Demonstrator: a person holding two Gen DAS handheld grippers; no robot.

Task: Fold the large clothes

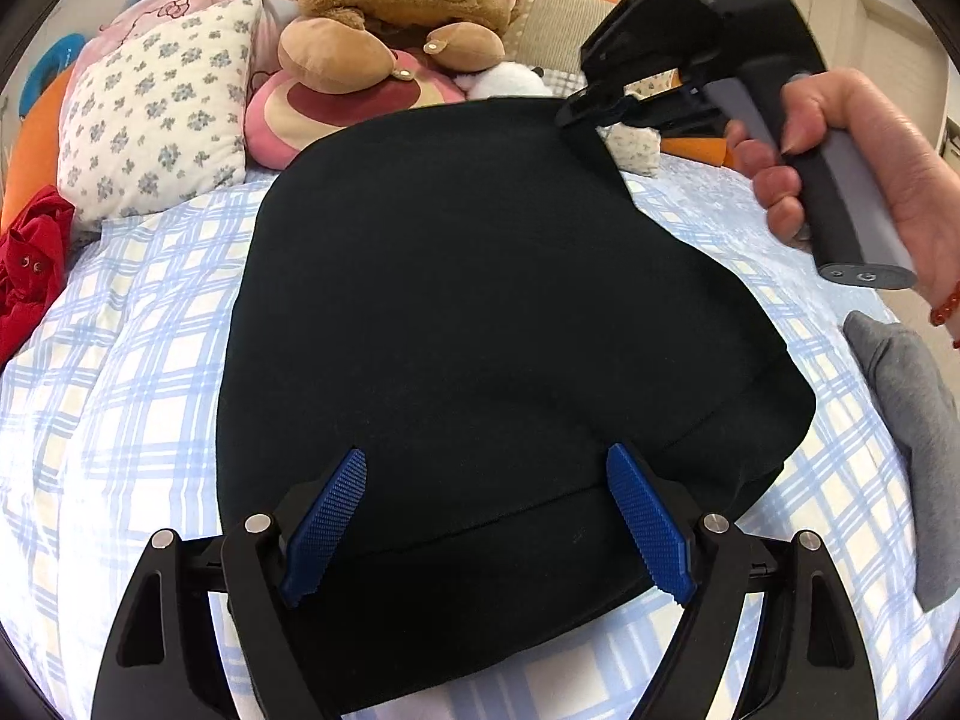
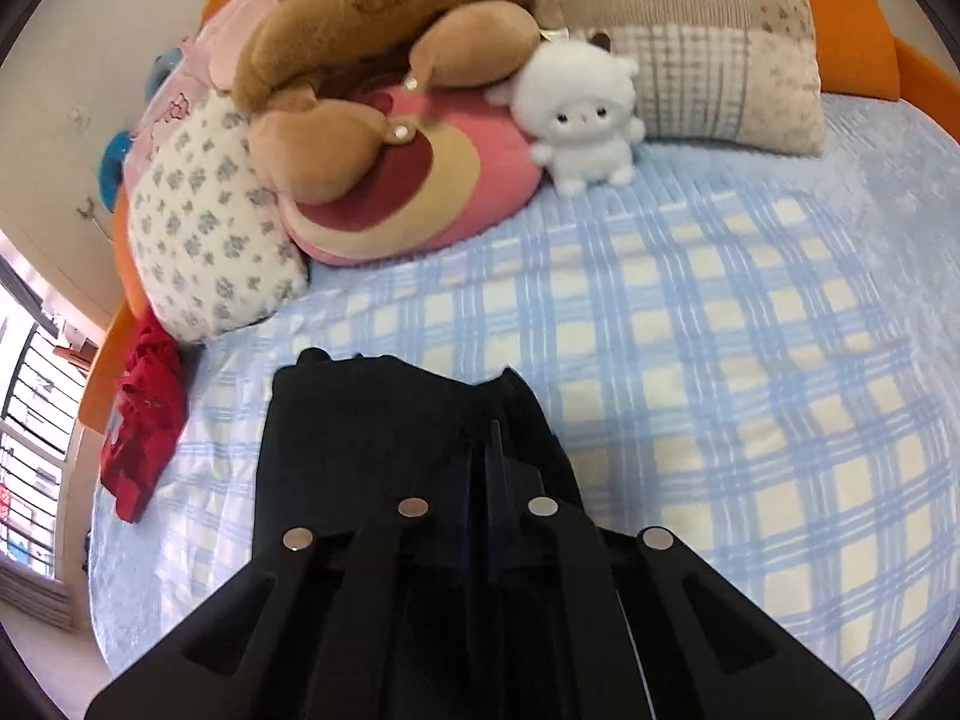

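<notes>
Plaid bedspread [image 1: 120, 372], black garment [image 1: 456, 312], plush toys [image 2: 390, 60]

Soft daylight, heavy fisheye edge distortion

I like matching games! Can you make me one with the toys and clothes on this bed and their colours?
Things:
1. small plush toy
2. big garment
3. crumpled cloth
4. big teddy bear

Colours:
A. red
B. brown
C. white
D. black

Pairs: 1-C, 2-D, 3-A, 4-B
</notes>
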